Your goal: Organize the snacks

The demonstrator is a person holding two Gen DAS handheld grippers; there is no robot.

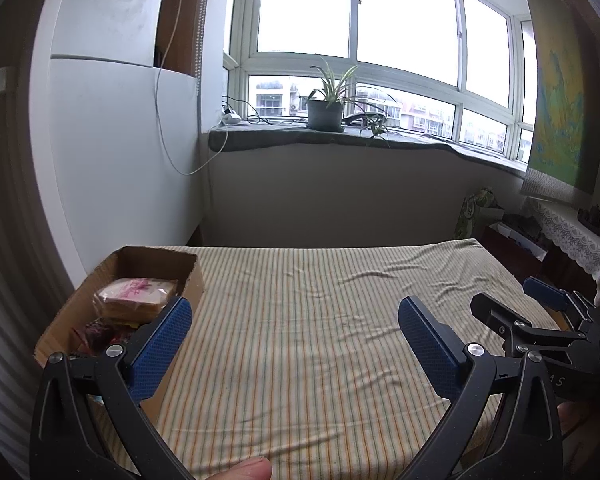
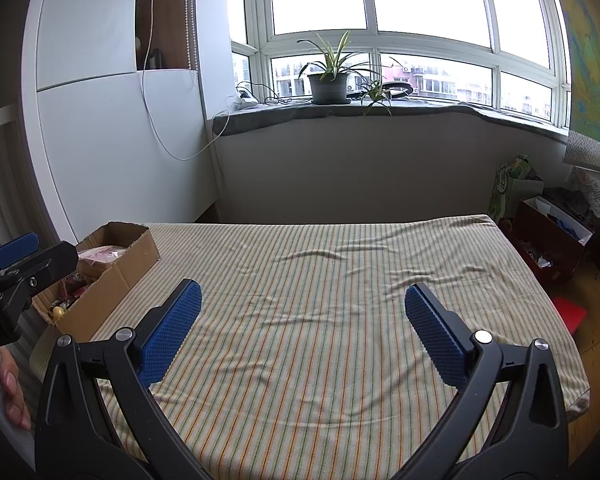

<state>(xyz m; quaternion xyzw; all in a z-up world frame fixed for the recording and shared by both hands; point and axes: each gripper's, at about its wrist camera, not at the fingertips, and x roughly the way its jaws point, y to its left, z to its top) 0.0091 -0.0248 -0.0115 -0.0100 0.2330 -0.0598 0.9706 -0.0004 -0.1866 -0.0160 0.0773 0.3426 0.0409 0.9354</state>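
A shallow cardboard box (image 1: 189,280) stands at the left edge of the striped cloth on the table (image 1: 300,352). In it lies a clear packet of sliced cake with pink print (image 1: 136,298), and dark red wrapped snacks (image 1: 100,332) sit in front of it. My left gripper (image 1: 296,312) is open and empty over the cloth, its left finger right beside the box's near corner. My right gripper (image 2: 303,296) is open too, with only bare cloth between its pads. In the right wrist view the box (image 2: 112,288) lies left of centre, with the left gripper (image 2: 40,254) above its near end.
A white cabinet (image 1: 120,152) rises behind the box, with a cable hanging down it. A potted plant (image 1: 326,110) stands on the window sill. Past the table's right edge, a red box (image 2: 548,240) and a green bag (image 2: 512,188) sit on the floor.
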